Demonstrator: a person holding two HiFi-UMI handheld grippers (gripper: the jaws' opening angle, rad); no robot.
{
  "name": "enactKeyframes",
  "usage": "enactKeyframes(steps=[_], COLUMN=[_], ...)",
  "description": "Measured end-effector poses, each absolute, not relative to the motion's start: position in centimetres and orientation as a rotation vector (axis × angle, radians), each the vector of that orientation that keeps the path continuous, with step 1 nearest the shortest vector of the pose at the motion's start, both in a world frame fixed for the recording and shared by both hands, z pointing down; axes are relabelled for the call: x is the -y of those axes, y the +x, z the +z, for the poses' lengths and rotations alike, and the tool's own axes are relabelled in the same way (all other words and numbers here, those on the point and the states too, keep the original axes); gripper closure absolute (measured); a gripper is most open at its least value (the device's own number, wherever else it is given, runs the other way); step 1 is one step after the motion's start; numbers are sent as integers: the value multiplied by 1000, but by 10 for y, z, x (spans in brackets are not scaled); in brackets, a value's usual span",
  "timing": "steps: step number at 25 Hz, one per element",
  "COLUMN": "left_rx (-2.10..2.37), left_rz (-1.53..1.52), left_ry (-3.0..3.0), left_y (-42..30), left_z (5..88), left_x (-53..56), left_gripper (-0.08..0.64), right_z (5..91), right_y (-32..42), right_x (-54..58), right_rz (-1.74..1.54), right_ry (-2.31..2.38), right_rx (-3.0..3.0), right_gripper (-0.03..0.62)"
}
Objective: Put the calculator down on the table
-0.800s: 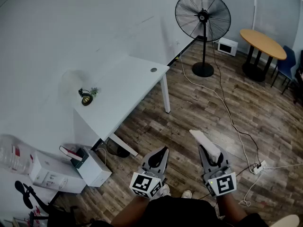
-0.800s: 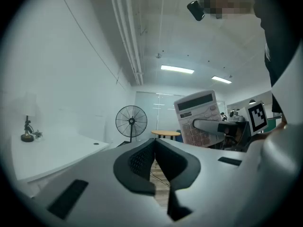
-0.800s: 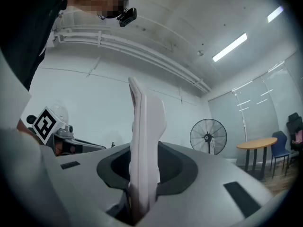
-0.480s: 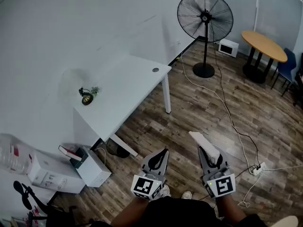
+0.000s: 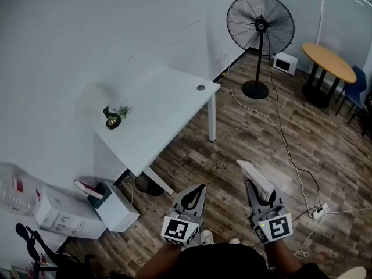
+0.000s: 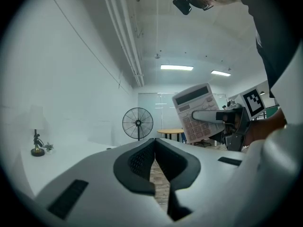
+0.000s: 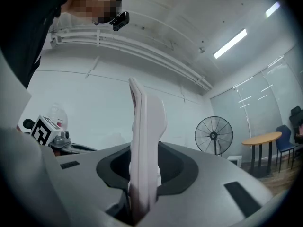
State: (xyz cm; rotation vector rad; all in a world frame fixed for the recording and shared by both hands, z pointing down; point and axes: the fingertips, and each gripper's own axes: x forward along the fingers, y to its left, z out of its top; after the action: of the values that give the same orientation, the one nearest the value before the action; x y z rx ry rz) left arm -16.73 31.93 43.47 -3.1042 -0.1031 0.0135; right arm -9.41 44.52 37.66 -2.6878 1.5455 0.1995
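**White desk ahead, calculator up in the right claw**

We have the long white rectangular desk off to the front left, well apart from us, so the step in hand looks like the carry over to it. The pale grey slab calculator is nowhere near that top yet. It stands on edge in the right gripper, whose jaws are clamped on its lower end, keypad turned toward our left side. The left gripper rides just beside it, jaws pressed together with nothing between them.

How do we do this well? We judge it so: close the gap first. Aim for the bare stretch of desk, away from the small dark plant ornament and well in from the rim. Tip the calculator flat so its back meets the top, and only then let the jaws part. A release from height, or with the slab on edge, could let it topple or slide off.

Now the count, big to small:
- one white desk
- one round wooden table
- one black pedestal fan
- two grippers
- one calculator
- one ornament
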Motion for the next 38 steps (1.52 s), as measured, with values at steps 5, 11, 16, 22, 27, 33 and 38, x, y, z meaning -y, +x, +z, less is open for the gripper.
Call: enactKeyframes(steps=[5,11,16,22,27,33,38], left_rx=[113,94,61,2,-40,-108,-174], left_rz=[14,8,-10,-51,-61,-56,-59], left_ry=[-3102,-3121,-3107,-3092,-3101,-3125,-3132], left_y=[-177,-175,-155,-108,-58,-5,31], left_z=[436,442,442,449,448,441,442], left_x=[-290,-261,-241,-211,-185,-161,-147], left_gripper=[540,540,540,540,540,540,540], right_z=[374,376,376,382,382,375,377], right_y=[-103,-100,-76,-26,28,81,117], right_x=[-411,-382,-365,-330,-299,-269,-252], right_rz=[201,189,186,162,144,123,111], right_ry=[-2670,-2673,-2627,-2610,-2587,-2530,-2484], right_rx=[-1550,-1563,-1563,-1623,-1671,-1771,-1838], right_gripper=[465,465,465,464,463,463,463])
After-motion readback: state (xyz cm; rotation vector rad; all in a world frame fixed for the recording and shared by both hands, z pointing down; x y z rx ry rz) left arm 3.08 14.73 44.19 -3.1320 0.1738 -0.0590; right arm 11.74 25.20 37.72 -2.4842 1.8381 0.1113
